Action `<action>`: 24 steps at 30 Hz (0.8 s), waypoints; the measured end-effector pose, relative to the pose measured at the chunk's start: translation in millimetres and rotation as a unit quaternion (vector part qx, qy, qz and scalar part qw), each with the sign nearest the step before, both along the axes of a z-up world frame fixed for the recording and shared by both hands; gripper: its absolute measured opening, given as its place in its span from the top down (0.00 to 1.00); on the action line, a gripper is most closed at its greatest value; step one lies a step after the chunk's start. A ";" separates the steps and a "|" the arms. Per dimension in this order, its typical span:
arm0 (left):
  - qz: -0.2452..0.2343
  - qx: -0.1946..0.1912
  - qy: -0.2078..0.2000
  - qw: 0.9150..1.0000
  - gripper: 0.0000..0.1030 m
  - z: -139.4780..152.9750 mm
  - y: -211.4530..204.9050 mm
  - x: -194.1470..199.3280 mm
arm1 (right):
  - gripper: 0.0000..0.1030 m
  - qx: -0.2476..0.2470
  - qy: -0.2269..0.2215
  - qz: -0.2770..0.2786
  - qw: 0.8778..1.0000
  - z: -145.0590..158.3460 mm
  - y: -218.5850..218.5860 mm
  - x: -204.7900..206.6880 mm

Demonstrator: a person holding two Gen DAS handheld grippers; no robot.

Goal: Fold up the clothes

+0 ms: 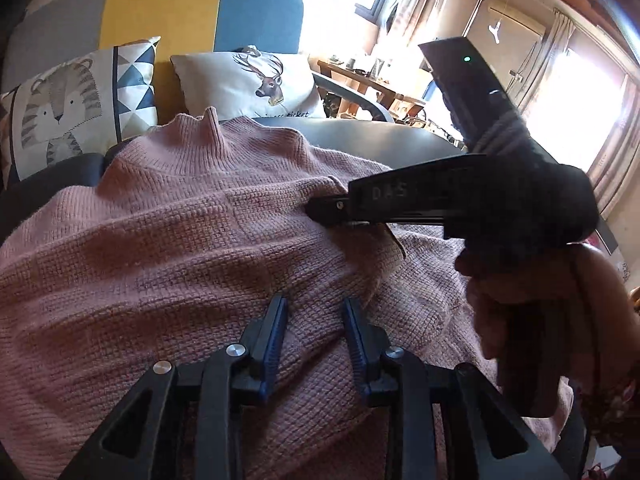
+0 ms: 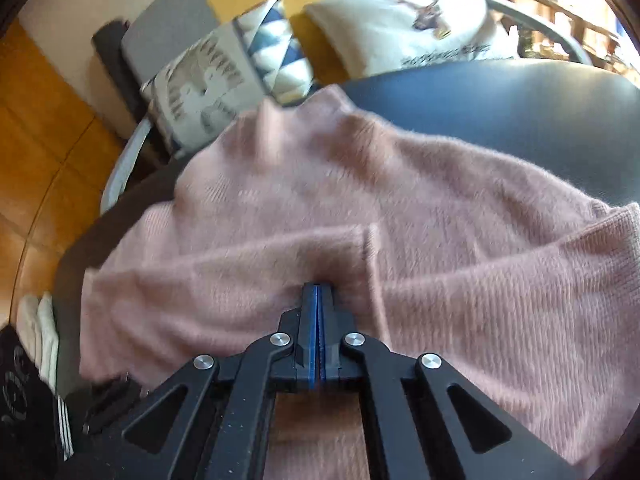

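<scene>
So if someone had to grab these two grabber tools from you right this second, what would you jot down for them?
Right gripper: shut, its tips at the sleeve end of the pink sweater; whether it pinches the knit is hard to see.
Left gripper: jaws apart, low over the sweater body, gripping nothing.
The sweater lies spread on the dark round table, collar towards the sofa cushions.
Done: one sleeve lies across the body.
Left: the remaining folds; the sweater is still mostly spread out.

Fuzzy ribbed knit sweater (image 1: 168, 240), smooth matt dark table (image 2: 500, 92)
</scene>
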State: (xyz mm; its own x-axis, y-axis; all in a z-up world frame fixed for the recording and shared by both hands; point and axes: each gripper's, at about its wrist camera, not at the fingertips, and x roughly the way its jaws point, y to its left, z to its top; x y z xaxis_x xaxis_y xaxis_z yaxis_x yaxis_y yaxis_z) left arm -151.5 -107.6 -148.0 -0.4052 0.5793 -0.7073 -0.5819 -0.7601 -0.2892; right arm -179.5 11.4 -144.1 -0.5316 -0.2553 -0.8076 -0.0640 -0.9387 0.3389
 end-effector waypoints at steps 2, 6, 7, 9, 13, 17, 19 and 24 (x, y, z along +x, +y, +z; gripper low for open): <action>0.000 -0.013 0.010 1.000 0.71 0.8 4.2 2.4 | 1.00 0.010 0.017 -0.009 1.000 0.1 -0.2 0.2; 0.000 -0.025 0.023 0.999 0.71 2.5 8.8 6.1 | 1.00 0.030 0.050 -0.027 0.998 0.3 -0.6 0.7; 0.000 -0.021 0.021 1.000 0.71 2.4 7.6 5.3 | 1.00 0.024 0.059 -0.035 0.997 2.4 2.6 2.9; 0.000 -0.012 0.017 1.000 0.71 2.1 5.1 3.8 | 0.97 -0.047 0.075 -0.064 0.994 17.0 25.6 18.2; 0.000 -0.005 0.013 1.000 0.71 1.4 3.6 2.0 | 0.96 -0.077 0.102 -0.033 0.991 34.4 23.4 52.3; 0.000 0.000 0.011 1.000 0.71 1.6 2.7 2.8 | 1.00 -0.049 0.069 0.005 0.996 15.6 -2.3 57.8; -0.003 0.004 0.007 1.000 0.71 1.6 2.5 2.4 | 1.00 -0.032 0.071 -0.029 0.997 8.6 9.9 64.9; -0.009 0.001 0.010 1.000 0.71 1.3 4.4 2.5 | 1.00 -0.022 0.080 -0.071 0.994 6.9 25.8 70.5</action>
State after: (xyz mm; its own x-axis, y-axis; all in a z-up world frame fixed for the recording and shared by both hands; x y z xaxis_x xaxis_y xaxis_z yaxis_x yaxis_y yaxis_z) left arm -149.0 -103.2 -146.7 -0.4082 0.5885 -0.6979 -0.6007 -0.7488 -0.2800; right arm -109.1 37.2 -137.2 -0.6854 -0.2013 -0.6998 -0.1372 -0.9081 0.3955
